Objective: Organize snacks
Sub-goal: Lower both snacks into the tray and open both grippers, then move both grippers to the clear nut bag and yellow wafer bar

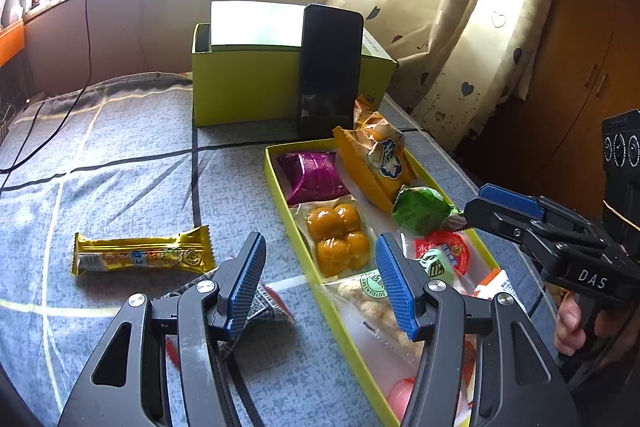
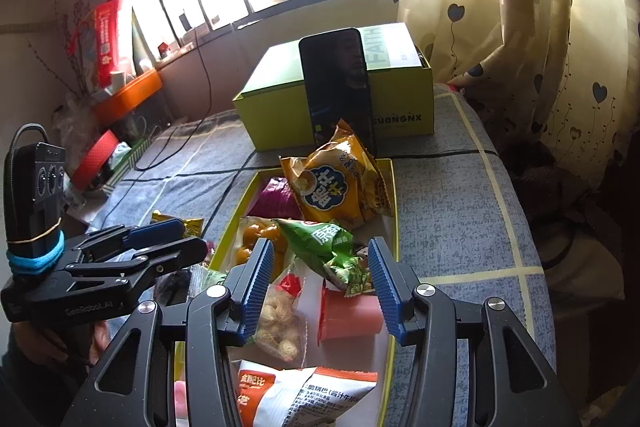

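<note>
The left gripper (image 1: 320,279) tilts downward over the near-left rim of the shallow yellow-green tray (image 1: 276,183), its jaws spread wide and empty — one blue pad hangs outside the tray over the grey checked cloth (image 1: 120,163), the other inside, above a clear bag of puffed snacks (image 1: 376,303). The right gripper (image 2: 320,287) also points down into the tray from the near end, jaws parted and gripping nothing; beneath them lie a green packet (image 2: 320,243) and a pink jelly cup (image 2: 352,315). Fingers of a hand (image 1: 570,323) wrap its black handle, seen at the tray's right side.

In the tray's far end sit a purple packet (image 1: 312,175) and an orange bag (image 1: 376,163), which leans over the far rim; a pack of round golden buns (image 1: 338,239) lies nearer. A gold bar wrapper (image 1: 140,253) rests on the cloth well left of the tray — outside it. Beyond the tray stands a lime box (image 1: 244,83) with a dark phone (image 1: 328,71) propped against it.
</note>
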The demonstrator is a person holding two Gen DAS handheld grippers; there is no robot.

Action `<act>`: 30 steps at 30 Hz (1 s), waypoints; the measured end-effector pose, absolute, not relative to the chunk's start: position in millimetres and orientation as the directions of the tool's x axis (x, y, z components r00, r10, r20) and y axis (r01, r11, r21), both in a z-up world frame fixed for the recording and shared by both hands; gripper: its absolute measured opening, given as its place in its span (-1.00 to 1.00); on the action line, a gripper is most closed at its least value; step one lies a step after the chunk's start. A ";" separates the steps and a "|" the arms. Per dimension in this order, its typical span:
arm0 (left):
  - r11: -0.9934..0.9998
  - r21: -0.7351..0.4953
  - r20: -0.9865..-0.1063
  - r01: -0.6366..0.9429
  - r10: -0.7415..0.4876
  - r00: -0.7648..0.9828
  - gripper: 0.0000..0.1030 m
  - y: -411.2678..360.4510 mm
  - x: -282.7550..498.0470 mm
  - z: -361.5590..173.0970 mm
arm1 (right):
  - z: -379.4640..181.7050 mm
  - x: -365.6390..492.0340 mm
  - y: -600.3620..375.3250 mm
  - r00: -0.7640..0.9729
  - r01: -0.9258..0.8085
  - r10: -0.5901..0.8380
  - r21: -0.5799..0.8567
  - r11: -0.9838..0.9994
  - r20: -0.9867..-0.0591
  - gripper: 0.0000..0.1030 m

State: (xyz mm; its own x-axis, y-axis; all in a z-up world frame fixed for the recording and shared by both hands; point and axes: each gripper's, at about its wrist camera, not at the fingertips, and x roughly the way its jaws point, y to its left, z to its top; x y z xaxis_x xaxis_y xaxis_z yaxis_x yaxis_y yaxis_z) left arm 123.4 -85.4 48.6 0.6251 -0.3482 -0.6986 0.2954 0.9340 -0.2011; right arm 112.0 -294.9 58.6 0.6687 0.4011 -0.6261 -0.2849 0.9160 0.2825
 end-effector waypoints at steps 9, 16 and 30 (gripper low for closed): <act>0.943 -0.190 -0.694 0.272 -0.325 0.642 0.13 -69.3 118.4 49.0 | 63.2 104.4 -277.9 0.647 -0.299 0.399 0.266 0.917 -0.650 -0.07; 0.950 -0.195 -0.688 0.245 -0.310 0.656 0.13 -51.2 117.2 42.6 | 63.9 105.6 -261.5 0.626 -0.314 0.396 0.248 0.916 -0.671 -0.07; 0.962 -0.243 -0.678 0.128 -0.263 0.686 0.13 6.0 118.1 32.0 | 60.9 112.2 -223.4 0.575 -0.362 0.396 0.211 0.908 -0.716 -0.07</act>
State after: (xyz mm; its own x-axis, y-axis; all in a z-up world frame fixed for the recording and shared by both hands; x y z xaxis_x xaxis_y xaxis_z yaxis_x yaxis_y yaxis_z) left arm 118.1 6.0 32.0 0.6863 -0.2628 -0.6781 0.1281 0.9615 -0.2430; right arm 112.2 -223.4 60.9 0.5753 0.3958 -0.7158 -0.3616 0.9080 0.2115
